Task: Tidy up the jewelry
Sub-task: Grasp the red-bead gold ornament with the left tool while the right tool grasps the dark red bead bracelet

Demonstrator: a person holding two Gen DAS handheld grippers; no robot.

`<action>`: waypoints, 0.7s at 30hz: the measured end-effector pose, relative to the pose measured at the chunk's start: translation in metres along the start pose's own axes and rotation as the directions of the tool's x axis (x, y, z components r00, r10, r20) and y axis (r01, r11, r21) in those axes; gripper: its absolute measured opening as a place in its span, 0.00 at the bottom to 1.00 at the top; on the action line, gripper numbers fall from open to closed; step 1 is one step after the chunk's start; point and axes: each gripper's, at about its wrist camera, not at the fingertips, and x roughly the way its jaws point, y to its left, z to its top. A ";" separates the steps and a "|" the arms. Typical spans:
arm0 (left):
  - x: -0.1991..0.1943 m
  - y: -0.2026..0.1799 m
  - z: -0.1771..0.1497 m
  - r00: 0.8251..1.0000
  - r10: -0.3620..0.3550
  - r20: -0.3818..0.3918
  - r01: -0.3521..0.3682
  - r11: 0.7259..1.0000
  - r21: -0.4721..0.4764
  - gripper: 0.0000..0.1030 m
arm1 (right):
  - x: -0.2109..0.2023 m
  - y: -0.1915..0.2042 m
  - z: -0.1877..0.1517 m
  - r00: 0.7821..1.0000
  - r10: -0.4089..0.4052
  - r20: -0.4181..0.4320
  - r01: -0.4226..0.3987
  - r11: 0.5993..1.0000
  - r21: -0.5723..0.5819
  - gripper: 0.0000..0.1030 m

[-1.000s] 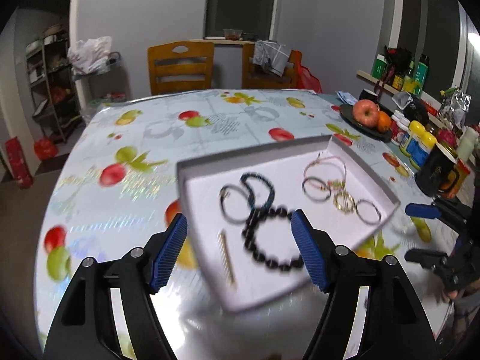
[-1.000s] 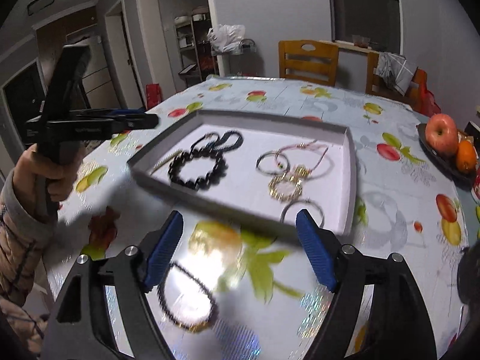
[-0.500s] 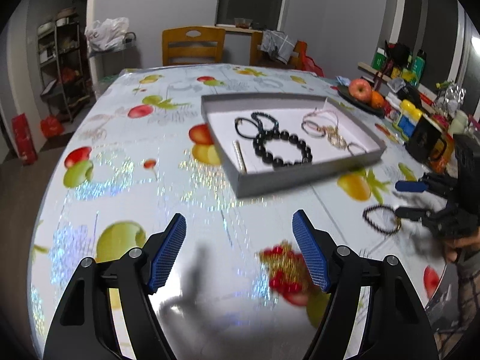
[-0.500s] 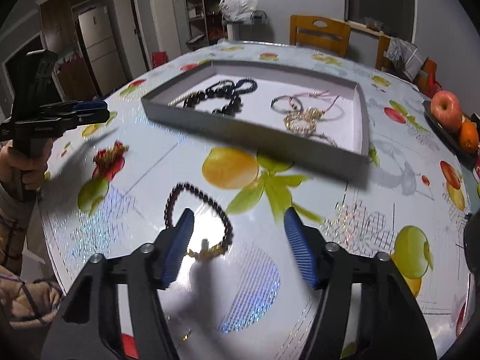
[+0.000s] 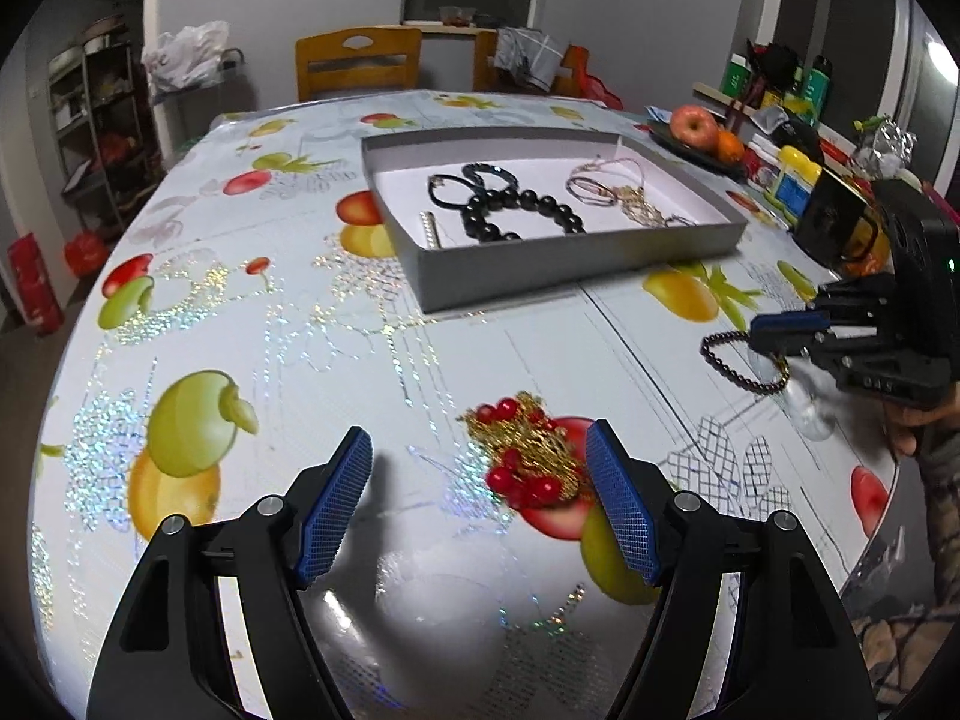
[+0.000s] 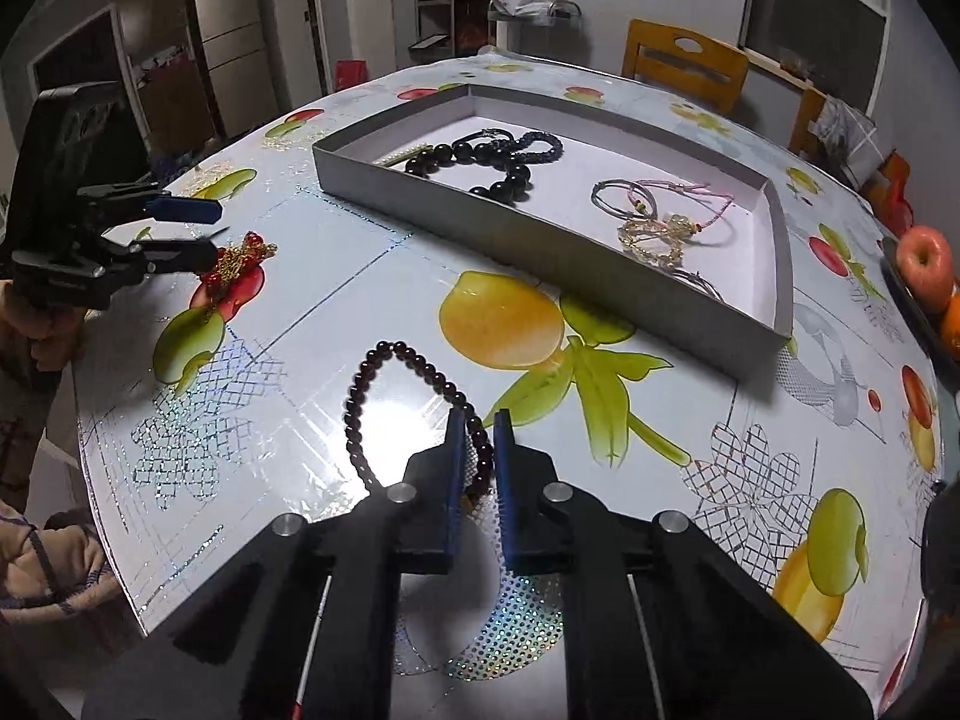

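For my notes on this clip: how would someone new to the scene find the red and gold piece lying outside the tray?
Start at the shallow grey cardboard tray on the fruit-print table, then come toward the near edge. The tangle of red beads and gold chain lies just ahead of the open left gripper. Unlike the dark beaded bracelet on which the right gripper is closing, it is bright and bunched.

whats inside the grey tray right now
The grey tray holds a big black bead bracelet, thin dark bands, a small gold bar, silver rings and gold chains. The near wall hides the floor right behind it.
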 end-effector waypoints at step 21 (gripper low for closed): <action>0.010 -0.025 -0.004 0.998 0.051 -0.023 -0.049 0.997 0.054 0.53 | -0.002 -0.003 -0.004 1.000 -0.001 0.026 0.000 1.000 0.028 0.09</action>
